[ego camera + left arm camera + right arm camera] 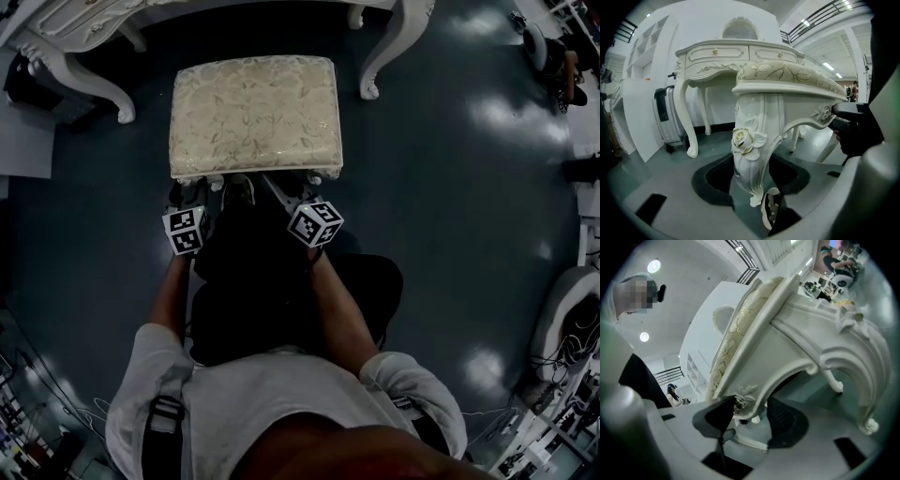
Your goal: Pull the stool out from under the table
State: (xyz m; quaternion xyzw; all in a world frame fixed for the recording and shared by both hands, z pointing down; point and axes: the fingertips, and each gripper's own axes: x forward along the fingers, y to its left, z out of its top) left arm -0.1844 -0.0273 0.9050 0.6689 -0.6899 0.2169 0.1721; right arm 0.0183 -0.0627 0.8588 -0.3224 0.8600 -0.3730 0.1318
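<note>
The stool [253, 112], white carved wood with a cream leaf-patterned cushion, stands on the dark floor just in front of the white dressing table [89, 80]. Both grippers are at its near edge. In the left gripper view my left gripper [752, 178] is shut on the stool's near-left leg [754, 136], below its carved rose, with a dark pad on each side. In the right gripper view my right gripper [750, 416] is tipped on its side and shut on the stool's front rail [754, 401] near a small carved ornament. The stool's far legs are hidden.
A grey suitcase [665, 117] stands beside the table's curved left leg [686, 117], with white shelving [647, 42] behind it. The person's shoe [239, 190] is between the two grippers. Cluttered benches with cables [562, 356] line the right side of the room.
</note>
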